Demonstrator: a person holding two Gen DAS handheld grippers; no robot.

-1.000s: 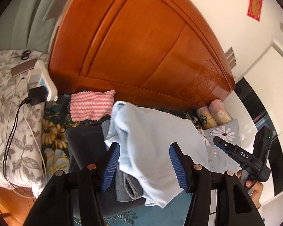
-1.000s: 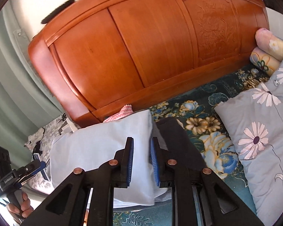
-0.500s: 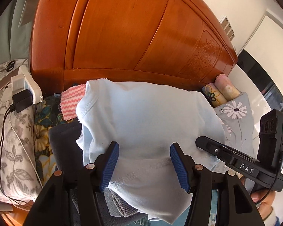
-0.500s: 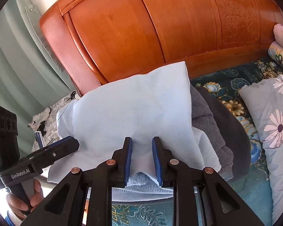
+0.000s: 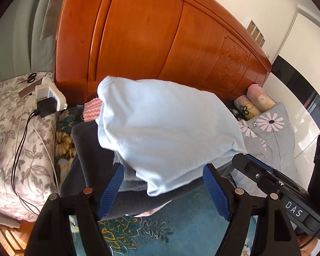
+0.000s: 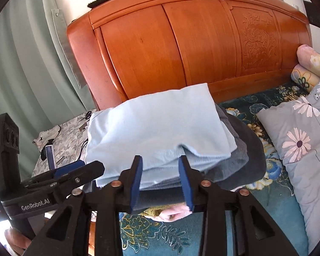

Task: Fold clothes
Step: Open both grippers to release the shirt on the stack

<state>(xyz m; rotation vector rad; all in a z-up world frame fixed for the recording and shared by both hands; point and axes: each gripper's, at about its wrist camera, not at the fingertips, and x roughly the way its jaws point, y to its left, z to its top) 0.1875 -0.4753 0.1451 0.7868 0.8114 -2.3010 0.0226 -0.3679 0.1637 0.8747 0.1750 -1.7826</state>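
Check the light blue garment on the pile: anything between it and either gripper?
Nothing visible. The light blue garment lies on the dark clothes pile; left gripper and right gripper are both opening just before its near edge.

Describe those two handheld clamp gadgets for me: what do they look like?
Each is matte black plastic with two fingers lined by ribbed blue pads, copper-coloured rivets at the joints, and triangular cut-outs. The left gripper reads "GenRobot.AI" in white; the right gripper reads "DAS". Both carry a boxy black camera block.
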